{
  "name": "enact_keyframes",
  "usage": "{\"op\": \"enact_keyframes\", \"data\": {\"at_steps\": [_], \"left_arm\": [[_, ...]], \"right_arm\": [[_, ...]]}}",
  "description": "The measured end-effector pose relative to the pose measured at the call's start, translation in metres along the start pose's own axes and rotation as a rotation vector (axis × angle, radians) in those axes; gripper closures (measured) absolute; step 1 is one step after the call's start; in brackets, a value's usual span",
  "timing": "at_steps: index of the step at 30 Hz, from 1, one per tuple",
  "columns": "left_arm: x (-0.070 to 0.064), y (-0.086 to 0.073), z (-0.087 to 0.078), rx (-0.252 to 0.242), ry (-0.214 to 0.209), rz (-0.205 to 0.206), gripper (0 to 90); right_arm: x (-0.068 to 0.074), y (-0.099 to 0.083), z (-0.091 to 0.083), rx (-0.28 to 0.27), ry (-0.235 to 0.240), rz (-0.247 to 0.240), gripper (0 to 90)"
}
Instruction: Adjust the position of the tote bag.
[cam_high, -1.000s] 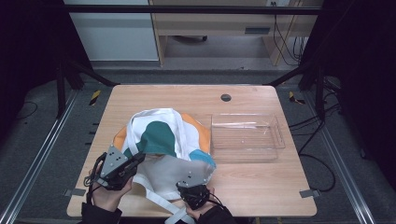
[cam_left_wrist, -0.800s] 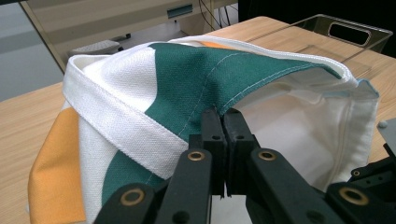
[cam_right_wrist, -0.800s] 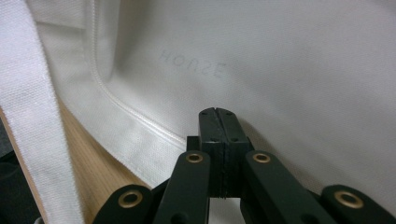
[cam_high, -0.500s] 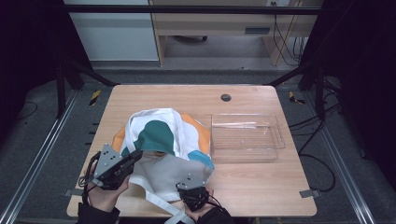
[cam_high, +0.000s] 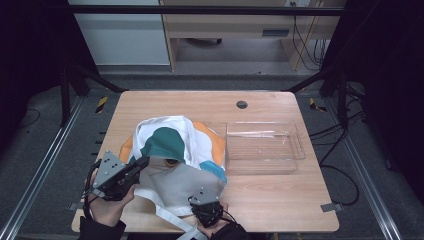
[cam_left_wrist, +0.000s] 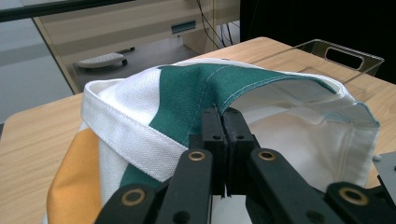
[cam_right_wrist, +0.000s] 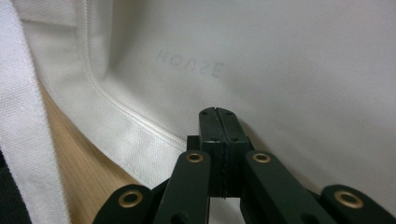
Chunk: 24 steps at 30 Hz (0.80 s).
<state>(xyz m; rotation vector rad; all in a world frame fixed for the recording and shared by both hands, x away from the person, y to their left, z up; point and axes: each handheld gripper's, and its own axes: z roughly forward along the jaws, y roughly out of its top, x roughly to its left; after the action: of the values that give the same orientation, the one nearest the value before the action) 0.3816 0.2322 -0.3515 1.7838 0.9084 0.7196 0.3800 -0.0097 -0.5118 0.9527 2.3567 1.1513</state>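
Wooden table (cam_high: 260, 200) under the high camera, dark floor and metal rails around it, cables trailing off the right side. I'm working a canvas tote bag (cam_high: 175, 150), white with teal and orange patches, lying across the left half of the table and reaching toward the near edge, its white strap (cam_high: 167, 215) running off that edge.

My left gripper (cam_high: 142, 164) is sitting by the near left corner, jaws clenched on the bag's rim where the teal panel (cam_left_wrist: 219, 86) is folding over; that rim is lifting up and arching open in the left gripper view. My right gripper (cam_high: 204, 200) is at the near edge, middle of the table, jaws pressed together against the pale inner canvas (cam_right_wrist: 261, 60). I'm judging they're pinching a fold there, but I cannot tell for sure.

Key relation: the bag's mouth is facing the near edge, between both grippers, body stretching away toward the far side. Left gripper is on the upper rim, right on the lower layer.

Clear plastic tray (cam_high: 297, 145) is sitting just right of the bag, toward the right edge, empty.
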Motion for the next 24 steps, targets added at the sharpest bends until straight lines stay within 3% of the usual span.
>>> {"op": "enact_keyframes", "data": {"at_steps": [13,24], "left_arm": [[0.008,0.017,-0.005,-0.04,-0.002,-0.008,88.9],[0.013,0.031,0.003,-0.069,0.008,-0.023,88.9]], "right_arm": [[0.0,0.0,0.0,0.002,0.0,-0.005,90.0],[0.0,0.0,0.0,0.002,0.0,-0.005,90.0]]}}
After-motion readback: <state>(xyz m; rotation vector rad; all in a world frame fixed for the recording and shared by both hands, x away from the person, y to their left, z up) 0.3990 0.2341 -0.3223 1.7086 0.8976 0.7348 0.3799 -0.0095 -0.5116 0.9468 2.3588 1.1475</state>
